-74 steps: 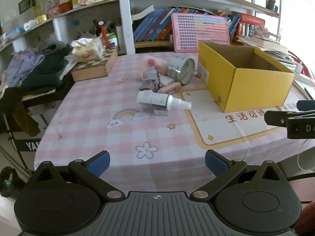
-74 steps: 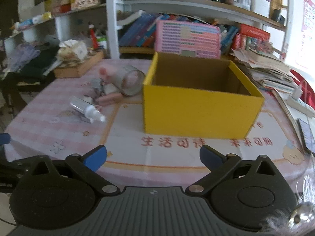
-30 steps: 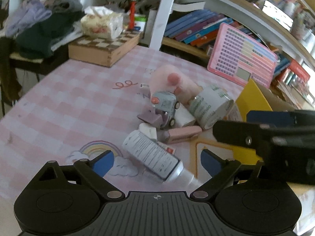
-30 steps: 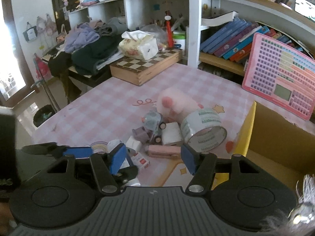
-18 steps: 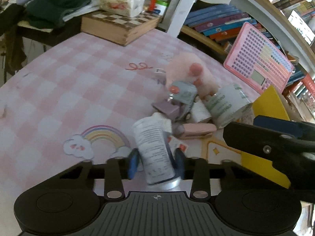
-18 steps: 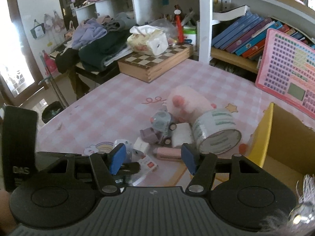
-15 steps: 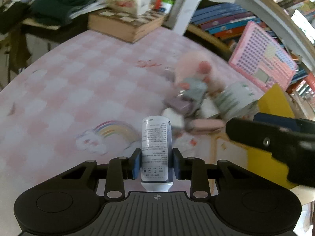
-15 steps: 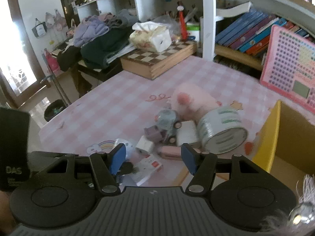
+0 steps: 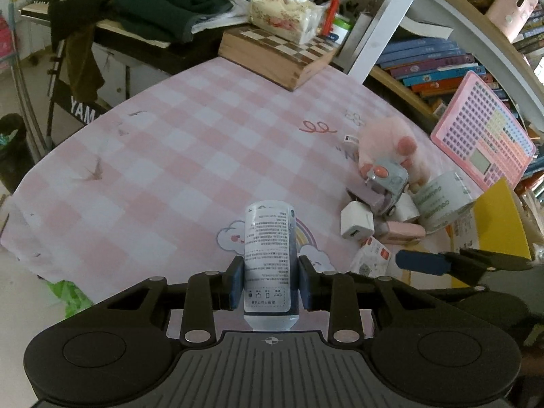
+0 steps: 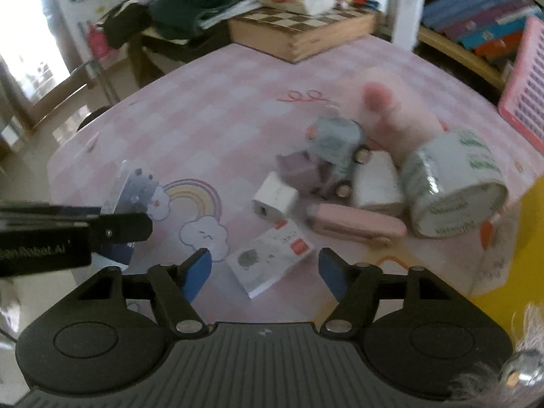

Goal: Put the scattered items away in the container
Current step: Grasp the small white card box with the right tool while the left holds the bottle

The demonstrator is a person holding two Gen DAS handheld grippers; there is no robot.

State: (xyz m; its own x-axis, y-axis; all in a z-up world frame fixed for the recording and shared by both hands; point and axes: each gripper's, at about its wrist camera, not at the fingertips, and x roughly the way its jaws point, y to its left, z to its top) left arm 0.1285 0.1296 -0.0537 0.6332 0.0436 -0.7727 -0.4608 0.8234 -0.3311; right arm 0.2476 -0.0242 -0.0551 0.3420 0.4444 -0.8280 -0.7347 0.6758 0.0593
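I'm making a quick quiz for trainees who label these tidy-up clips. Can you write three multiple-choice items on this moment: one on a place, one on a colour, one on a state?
1. Where does the small white box with a red square lie?
A. between the right gripper's open fingers
B. inside the yellow box
C. on the chessboard case

2. What colour is the flat case beside the tape roll?
A. green
B. pink
C. black

3. What is the state of the left gripper?
A. open and empty
B. shut on the tape roll
C. shut on the spray bottle

Key: 1 A, it sits on the cloth between the blue pads, untouched while the jaws are opening; 2 B, it is pale pink; 3 C, both pads press on the bottle.
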